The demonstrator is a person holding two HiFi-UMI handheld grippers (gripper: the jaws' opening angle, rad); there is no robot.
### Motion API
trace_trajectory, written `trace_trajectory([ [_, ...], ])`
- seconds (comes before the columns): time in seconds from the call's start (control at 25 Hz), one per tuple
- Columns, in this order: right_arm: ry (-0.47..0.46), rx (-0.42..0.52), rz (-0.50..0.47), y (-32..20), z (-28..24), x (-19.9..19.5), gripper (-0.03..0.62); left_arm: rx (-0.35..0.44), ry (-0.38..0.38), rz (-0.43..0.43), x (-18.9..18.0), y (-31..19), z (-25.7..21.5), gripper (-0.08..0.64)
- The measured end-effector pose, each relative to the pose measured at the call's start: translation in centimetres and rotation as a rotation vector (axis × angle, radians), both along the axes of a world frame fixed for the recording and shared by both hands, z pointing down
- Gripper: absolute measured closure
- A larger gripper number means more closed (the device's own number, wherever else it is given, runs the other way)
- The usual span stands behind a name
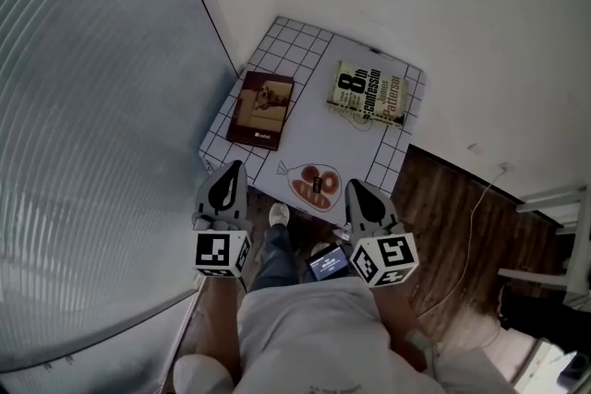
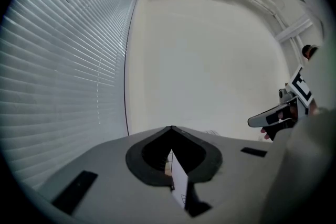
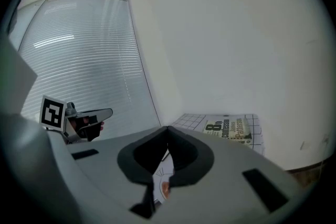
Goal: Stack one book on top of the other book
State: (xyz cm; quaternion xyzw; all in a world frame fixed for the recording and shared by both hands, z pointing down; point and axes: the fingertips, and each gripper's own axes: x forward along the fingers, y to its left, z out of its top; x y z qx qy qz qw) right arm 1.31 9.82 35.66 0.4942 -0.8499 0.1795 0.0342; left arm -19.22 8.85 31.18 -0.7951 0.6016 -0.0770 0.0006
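Observation:
Two books lie apart on a small white gridded table (image 1: 305,46). A dark red book (image 1: 261,109) rests at its left side. A pale book with "8th confession" on its cover (image 1: 368,93) (image 3: 228,129) lies at the far right. My left gripper (image 1: 224,188) (image 2: 171,128) hovers at the table's near left edge, jaws shut and empty. My right gripper (image 1: 364,203) (image 3: 168,128) hangs off the near right edge, also shut and holding nothing. Each gripper shows in the other's view: the right gripper (image 2: 278,113), the left gripper (image 3: 84,118).
A clear bag with round orange-brown items (image 1: 314,185) lies at the table's near edge between my grippers. Window blinds (image 1: 83,106) fill the left side, a white wall stands behind. Wood floor (image 1: 452,226) with a cable lies to the right. The person's legs and shoe (image 1: 278,215) are below.

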Motion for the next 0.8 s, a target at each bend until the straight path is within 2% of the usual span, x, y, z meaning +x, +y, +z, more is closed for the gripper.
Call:
trace_trajectory([
  [0.16, 0.014, -0.010, -0.005, -1.2, 0.3, -1.0, 0.584, 0.002, 0.011, 0.006, -0.9, -2.0, 0.3, 0.552],
  [0.4, 0.040, -0.061, 0.044, -3.5, 2.0, -2.0, 0.584, -0.017, 0.011, 0.051, -2.0, -5.6, 1.2, 0.552],
  [0.8, 0.068, -0.131, 0.071, -7.0, 4.2, -4.2, 0.584, -0.082, -0.031, 0.104, -4.0, -11.5, 4.1, 0.552],
])
